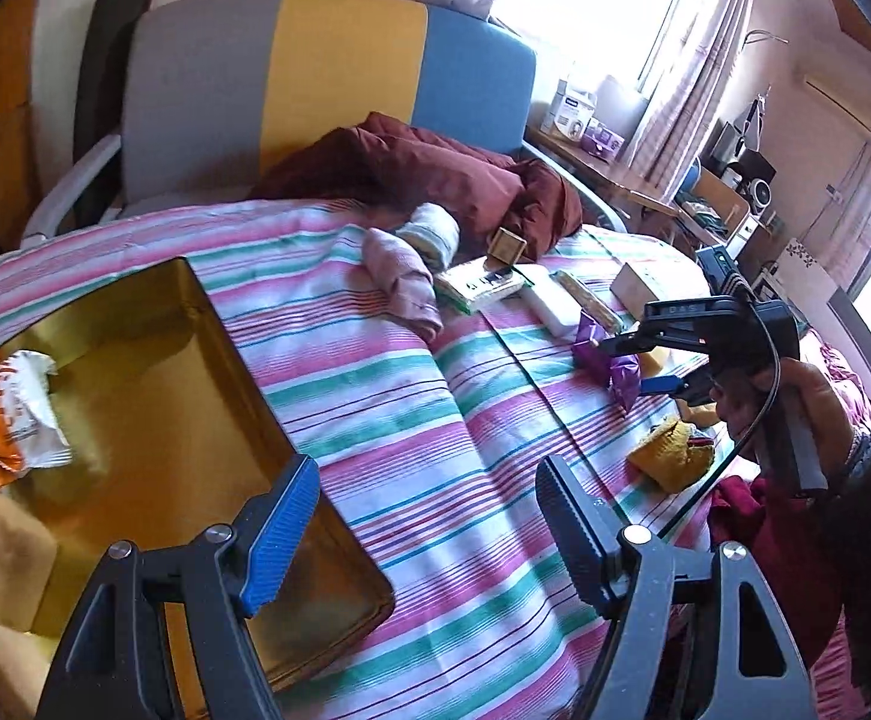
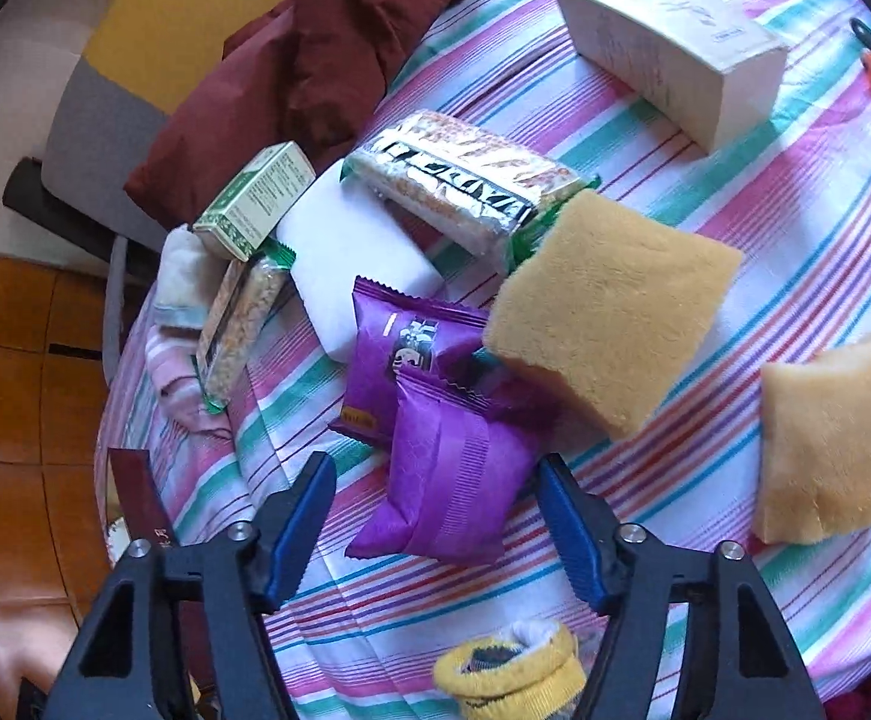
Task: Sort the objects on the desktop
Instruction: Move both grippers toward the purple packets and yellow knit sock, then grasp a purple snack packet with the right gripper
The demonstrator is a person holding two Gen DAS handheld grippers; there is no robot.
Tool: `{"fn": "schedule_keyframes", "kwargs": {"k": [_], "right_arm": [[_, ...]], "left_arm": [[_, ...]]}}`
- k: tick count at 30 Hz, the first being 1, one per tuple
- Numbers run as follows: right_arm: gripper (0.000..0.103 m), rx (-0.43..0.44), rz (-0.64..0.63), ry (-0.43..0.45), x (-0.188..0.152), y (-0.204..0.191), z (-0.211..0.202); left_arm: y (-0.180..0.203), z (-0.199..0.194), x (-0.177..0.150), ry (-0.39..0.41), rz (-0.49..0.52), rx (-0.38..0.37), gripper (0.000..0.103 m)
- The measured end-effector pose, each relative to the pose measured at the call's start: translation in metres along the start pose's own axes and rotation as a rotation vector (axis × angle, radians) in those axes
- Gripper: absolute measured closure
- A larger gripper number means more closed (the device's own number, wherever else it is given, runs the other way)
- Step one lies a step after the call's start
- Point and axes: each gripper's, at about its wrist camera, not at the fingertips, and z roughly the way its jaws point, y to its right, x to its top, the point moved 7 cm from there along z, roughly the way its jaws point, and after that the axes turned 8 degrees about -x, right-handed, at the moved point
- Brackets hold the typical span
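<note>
Left wrist view: both claws tilted down over the striped counter (image 1: 435, 420).
Gold tray (image 1: 153, 396) sits at its left edge under the empty, wide-open left claw (image 1: 429, 531); right claw (image 2: 435, 531), part-open, straddles a purple snack packet (image 2: 447, 492) mid-counter without gripping it.

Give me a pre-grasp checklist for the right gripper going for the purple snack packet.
1. Target lined up: near purple packet lies between the right gripper fingers. Ok.
2. Pads on the packet: a gap shows on both sides, so no grip yet. Not ok.
3. Single pick: a second purple packet lies partly under the target and may drag along. Not ok.
4. Neighbours: yellow sponge sits close beside the target; contact cannot tell.
5. Drop spot: gold tray has bare floor beside the orange-and-white packet. Ok.
6. Left gripper: open, empty, over the tray edge, away from the grasp. Ok.
</note>
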Motion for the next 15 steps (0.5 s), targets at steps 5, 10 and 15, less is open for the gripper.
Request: {"fn": "schedule_keyframes", "kwargs": {"k": [5,10,15], "right_arm": [[0.06,-0.067,-0.086,0.002,-0.003,-0.005,0.004],[0.064,-0.085,-0.158,0.006,-0.011,-0.014,0.002],[0.064,-0.017,-0.185,0.085,-0.014,-0.027,-0.021]], "left_arm": [[0.003,0.014,0.003,-0.022,-0.002,-0.015,0.027],[0.008,0.029,0.008,-0.048,-0.001,-0.037,0.028],[0.032,0.055,0.012,-0.089,0.072,-0.082,0.028]]}}
